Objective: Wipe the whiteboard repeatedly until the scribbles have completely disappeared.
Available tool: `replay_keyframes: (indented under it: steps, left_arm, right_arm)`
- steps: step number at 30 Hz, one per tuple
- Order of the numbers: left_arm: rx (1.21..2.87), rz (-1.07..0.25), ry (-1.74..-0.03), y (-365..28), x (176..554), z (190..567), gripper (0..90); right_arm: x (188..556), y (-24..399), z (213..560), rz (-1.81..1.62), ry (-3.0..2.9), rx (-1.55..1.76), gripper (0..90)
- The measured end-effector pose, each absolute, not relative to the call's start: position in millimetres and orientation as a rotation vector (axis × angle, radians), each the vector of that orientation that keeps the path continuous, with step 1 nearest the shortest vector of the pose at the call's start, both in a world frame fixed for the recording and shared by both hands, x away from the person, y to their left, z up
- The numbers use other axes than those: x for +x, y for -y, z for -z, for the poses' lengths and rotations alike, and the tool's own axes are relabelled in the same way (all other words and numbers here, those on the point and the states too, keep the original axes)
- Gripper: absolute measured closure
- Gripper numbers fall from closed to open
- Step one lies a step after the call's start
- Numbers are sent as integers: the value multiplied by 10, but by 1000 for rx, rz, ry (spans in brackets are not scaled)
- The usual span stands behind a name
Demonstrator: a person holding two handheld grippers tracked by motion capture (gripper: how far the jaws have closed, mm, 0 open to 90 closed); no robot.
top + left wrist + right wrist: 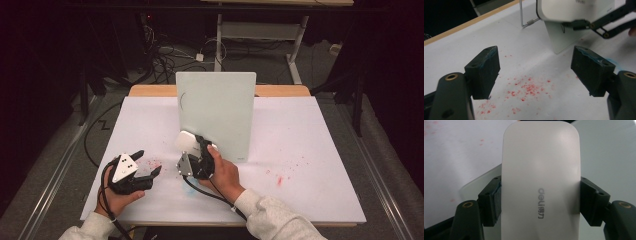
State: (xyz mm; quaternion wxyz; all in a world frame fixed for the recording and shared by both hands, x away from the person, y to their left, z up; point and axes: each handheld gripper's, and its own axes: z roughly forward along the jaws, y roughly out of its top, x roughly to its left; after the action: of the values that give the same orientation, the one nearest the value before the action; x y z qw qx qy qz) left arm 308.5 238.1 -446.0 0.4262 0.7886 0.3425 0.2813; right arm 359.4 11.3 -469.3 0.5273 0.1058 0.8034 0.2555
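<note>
A pale green-white board (pixel 216 112) stands upright on the white table sheet (pixel 310 140), propped by a wire stand (pixel 526 23). My right gripper (pixel 199 146) is shut on a white rounded eraser block (pixel 185 141) with grey "deli" lettering (pixel 540 205), its pads pressing both long sides. The block (pixel 540 182) hangs just in front of the board's lower left corner (pixel 564 37); contact with the board cannot be told. At the left front of the table, my left gripper (pixel 149 161) stands open, and nothing is between its jaws (pixel 535 72).
Red crumbs (pixel 529 87) lie scattered on the sheet under the left gripper, and more red specks (pixel 280 180) mark the right front. A faint blue smear (pixel 611 61) sits near the board's foot. A wooden table edge (pixel 150 90) runs behind the sheet.
</note>
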Motion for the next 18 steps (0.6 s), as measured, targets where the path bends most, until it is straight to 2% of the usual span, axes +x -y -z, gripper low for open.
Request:
replay_keyframes:
  steps: [4, 18]
  left_arm:
    - [1978, -699, -857, -2375, 3088, 4466, 227]
    - [1989, -700, -854, -2363, 3091, 4470, 226]
  right_arm:
    - [3547, -92, 4792, -531, -2000, 178, 310]
    - [3524, 148, 4788, -327, -2030, 101, 311]
